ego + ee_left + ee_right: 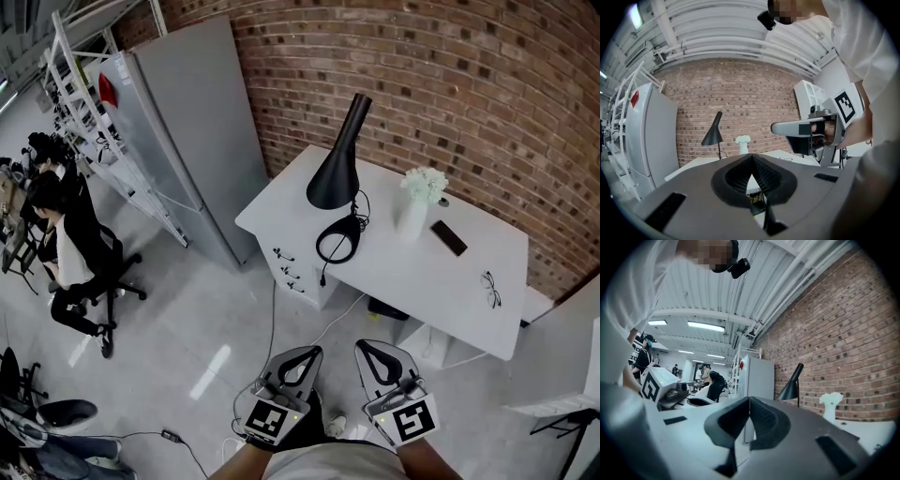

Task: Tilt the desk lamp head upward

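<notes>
The left gripper (302, 354) and right gripper (373, 349) are hanging far from the white desk (450, 281), jaws squeezed together, empty. Reaching the black cone-shaped lamp head (339, 159) is probably coming next.

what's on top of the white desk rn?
On the white desk: black desk lamp, white vase of flowers, dark flat slab, eyeglasses. The desktop patch behind the lamp's shade is covered.
</notes>
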`<state>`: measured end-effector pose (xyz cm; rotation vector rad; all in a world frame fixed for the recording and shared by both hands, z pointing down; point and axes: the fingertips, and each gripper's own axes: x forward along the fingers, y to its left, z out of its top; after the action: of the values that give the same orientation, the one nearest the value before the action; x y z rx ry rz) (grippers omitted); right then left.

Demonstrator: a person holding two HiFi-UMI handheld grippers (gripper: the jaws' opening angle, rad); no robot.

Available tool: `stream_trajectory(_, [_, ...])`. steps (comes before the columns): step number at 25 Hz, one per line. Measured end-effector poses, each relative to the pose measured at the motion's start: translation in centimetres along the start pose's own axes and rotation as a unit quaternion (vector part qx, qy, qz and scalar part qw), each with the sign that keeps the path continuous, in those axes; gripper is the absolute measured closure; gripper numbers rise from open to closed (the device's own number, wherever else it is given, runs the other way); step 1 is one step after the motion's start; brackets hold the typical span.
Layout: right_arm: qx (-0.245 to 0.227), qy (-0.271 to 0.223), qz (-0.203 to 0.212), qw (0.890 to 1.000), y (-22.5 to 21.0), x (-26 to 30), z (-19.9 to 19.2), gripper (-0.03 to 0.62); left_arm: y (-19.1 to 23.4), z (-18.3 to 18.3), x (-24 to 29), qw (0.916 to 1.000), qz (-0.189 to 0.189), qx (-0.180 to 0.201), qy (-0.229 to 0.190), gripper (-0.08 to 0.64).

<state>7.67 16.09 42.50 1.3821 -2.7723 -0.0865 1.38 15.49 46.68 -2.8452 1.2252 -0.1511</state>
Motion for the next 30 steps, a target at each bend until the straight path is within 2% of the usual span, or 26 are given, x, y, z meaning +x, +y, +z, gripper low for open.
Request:
stream_trajectory(8, [0.003, 0.007, -0.003, 1.0, -0.8, 2.5, -0.7, 0.575, 2.5, -0.5, 1.5, 0.9999, 0.007, -0.005, -0.008, 0.554])
stream_trajectory(14, [-0.005, 0.014, 0.001, 1.0, -1.7, 5.4, -0.5, 0.575, 4.9, -1.3, 2.9, 0.9998, 0.004, -0.018, 0.002, 0.554])
stream_trajectory(23, [-0.002, 0.026, -0.012, 1.0, -4.1, 9.8, -0.8, 0.575, 7.8, -0.8, 6.8, 0.9995, -0.028, -0.015, -0.003, 0.554])
stream_trajectory(30, [0.0, 0.022, -0.02, 1.0, -5.8, 14.3, -0.8, 0.575, 12.7, -0.3, 8.7, 0.9997, -0.019, -0.004, -0.016, 0.554])
